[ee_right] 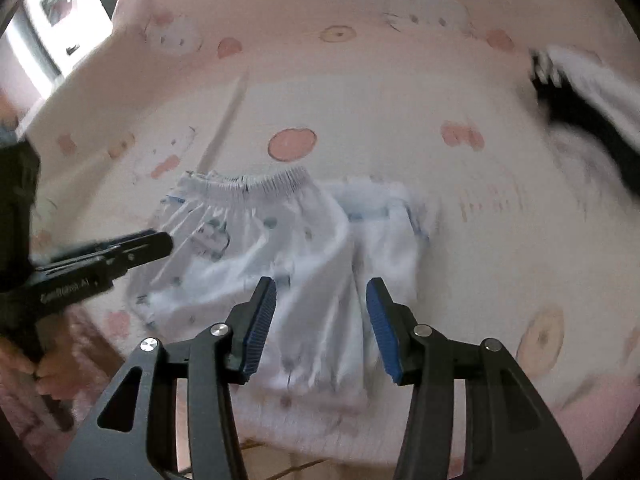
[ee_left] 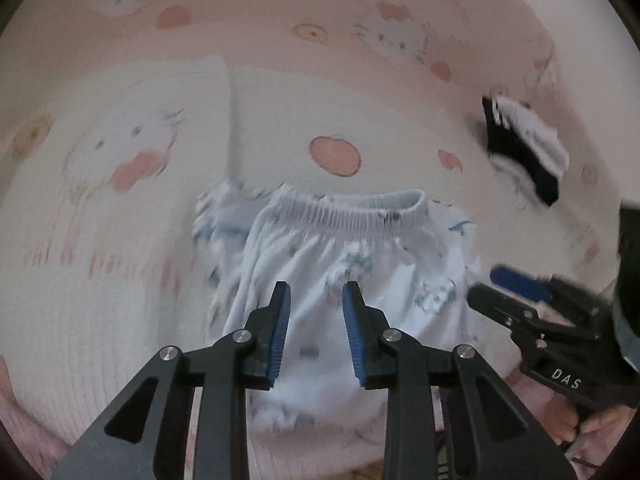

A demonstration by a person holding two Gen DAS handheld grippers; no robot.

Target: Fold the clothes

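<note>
Shorts (ee_right: 280, 264) flat on bedsheet (ee_right: 360, 92)

This looks like a bedroom in a home. A soft pink bedsheet (ee_right: 360, 92) printed with cartoon kittens, bows and doughnuts covers the whole surface, wrinkled like bedding. Small pale blue shorts (ee_right: 280, 248) lie in the middle, and a black-and-white garment (ee_left: 524, 148) sits far right. Far left, a bright window or door frame (ee_right: 52, 28) shows.
</note>
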